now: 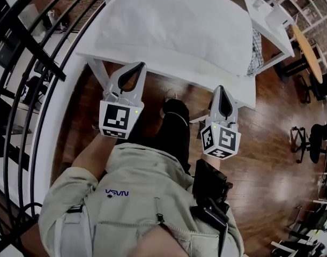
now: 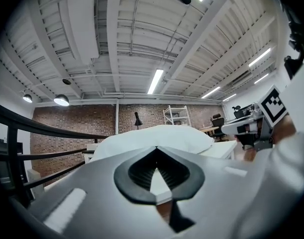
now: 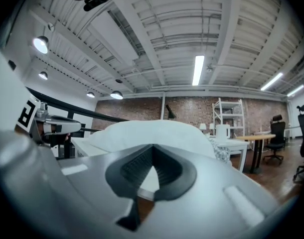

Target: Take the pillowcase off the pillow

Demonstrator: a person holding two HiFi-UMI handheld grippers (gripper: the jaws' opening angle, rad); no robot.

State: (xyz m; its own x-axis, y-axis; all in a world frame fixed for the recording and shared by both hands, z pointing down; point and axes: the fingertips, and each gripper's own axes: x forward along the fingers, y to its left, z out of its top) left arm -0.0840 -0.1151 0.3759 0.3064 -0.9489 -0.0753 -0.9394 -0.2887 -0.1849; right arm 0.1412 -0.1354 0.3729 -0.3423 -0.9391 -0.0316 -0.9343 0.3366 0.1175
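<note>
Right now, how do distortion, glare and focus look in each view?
Head view: fisheye bows the railing; the pillow is nearly blown out. Left gripper view: black vignette corners, bright strip light, left gripper soft up close. Right gripper view: same vignette, right gripper blurred, lamp flaring.

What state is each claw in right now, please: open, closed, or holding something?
Left grey two-jaw claw: closed, holding nothing, not touching the white fabric pillow.
Right grey two-jaw claw: closed, holding nothing.

Head view: pillow (image 1: pixel 174 25) is cut off by the top edge; patterned cloth (image 1: pixel 254 52) is mostly covered by it.
</note>
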